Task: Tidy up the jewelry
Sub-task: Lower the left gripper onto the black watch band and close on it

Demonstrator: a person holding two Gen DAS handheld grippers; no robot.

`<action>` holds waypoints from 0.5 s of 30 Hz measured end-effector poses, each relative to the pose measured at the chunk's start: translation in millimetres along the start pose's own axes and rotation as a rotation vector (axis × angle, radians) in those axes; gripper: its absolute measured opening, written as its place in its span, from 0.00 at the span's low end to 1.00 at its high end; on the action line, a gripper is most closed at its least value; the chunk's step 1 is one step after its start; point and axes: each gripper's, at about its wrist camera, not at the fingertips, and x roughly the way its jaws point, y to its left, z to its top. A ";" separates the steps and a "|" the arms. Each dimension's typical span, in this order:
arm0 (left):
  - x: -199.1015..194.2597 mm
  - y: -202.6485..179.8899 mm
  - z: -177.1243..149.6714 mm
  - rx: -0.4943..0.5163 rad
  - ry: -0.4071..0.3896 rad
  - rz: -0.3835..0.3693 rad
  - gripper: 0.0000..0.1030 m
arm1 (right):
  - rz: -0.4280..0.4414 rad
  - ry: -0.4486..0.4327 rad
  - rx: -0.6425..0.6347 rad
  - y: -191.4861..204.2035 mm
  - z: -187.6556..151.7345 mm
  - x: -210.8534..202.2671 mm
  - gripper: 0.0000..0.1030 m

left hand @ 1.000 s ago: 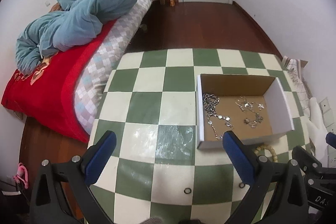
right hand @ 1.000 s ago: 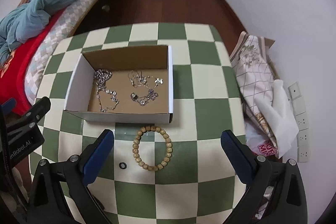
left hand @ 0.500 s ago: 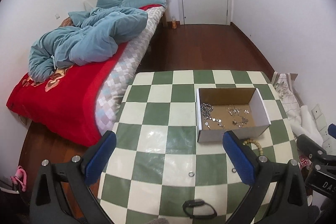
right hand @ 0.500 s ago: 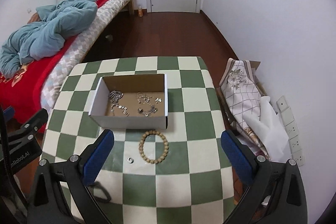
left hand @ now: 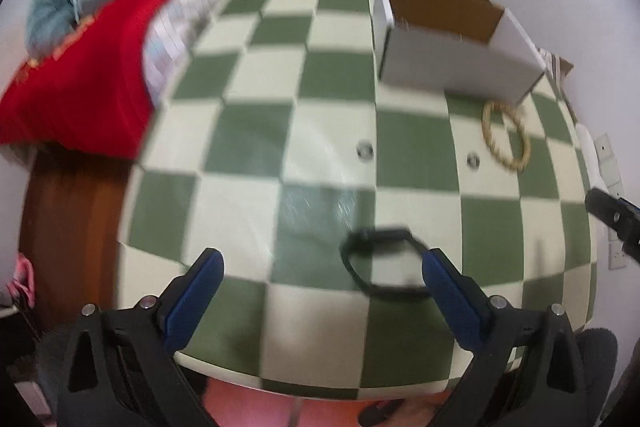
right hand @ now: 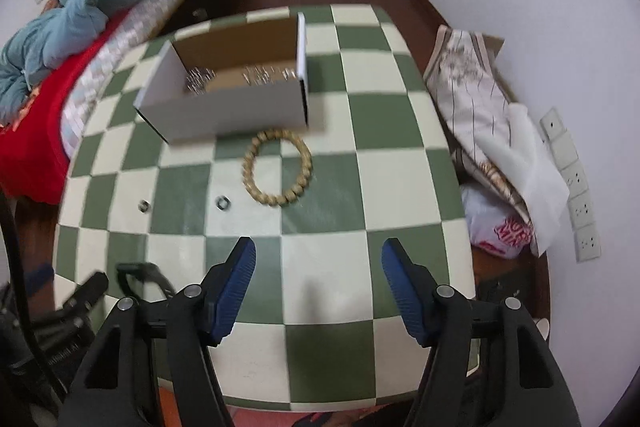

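We see the jewelry spread over a green-and-cream checkered desk (right hand: 384,187). A white cardboard box (right hand: 232,107) stands on the far part of the desk, open at the top, with silver chains (right hand: 196,81) lying on its brown floor. Just in front of the box's near wall lies a wooden bead bracelet (right hand: 277,167), flat on the desk. To the left of the bracelet sit two small rings (right hand: 222,203), well apart from each other; in the left wrist view they are blurred. Nearer to us, a black band (left hand: 384,263) lies on the desk, its right side just beside the right finger of our left gripper (left hand: 320,267).

Our left gripper has its jaws spread wide over the near edge of the desk, holding nothing. Our right gripper (right hand: 318,259) also stands open, with nothing between its blue pads (right hand: 236,279), above the near part of the desk.

Beyond the desk on the left is a bed (right hand: 36,131) with a red cover and a blue quilt (right hand: 80,3). On the right, against the wall, lies a patterned cloth (right hand: 472,87).
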 end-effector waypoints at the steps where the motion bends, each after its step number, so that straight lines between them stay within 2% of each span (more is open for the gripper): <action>1: 5.3 -1.4 -1.9 -0.007 0.016 -0.004 0.93 | 0.002 0.011 0.007 -2.8 -1.8 5.8 0.65; 5: 25.5 -7.1 -5.4 -0.019 0.060 -0.030 0.81 | 0.007 0.043 0.031 -11.2 -0.9 23.3 0.65; 7: 32.9 -9.3 -5.6 -0.023 0.076 -0.038 0.63 | 0.012 0.052 0.039 -13.0 1.2 29.0 0.66; 8: 35.2 -9.7 -5.3 -0.026 0.082 -0.044 0.58 | 0.013 0.057 0.041 -13.9 2.9 32.8 0.66; 10: 35.3 -11.3 -3.9 -0.020 0.064 -0.028 0.37 | 0.017 0.062 0.042 -15.0 7.3 38.1 0.66; 11: 35.1 -12.7 -2.3 -0.014 0.058 -0.022 0.33 | 0.022 0.067 0.045 -15.5 10.7 41.6 0.66; 13: 35.3 -12.5 3.3 -0.012 0.052 -0.028 0.09 | 0.031 0.068 0.058 -16.8 19.7 49.1 0.66; 15: 36.8 -11.6 9.0 -0.015 0.045 -0.026 0.06 | 0.028 0.065 0.064 -17.6 28.7 55.9 0.66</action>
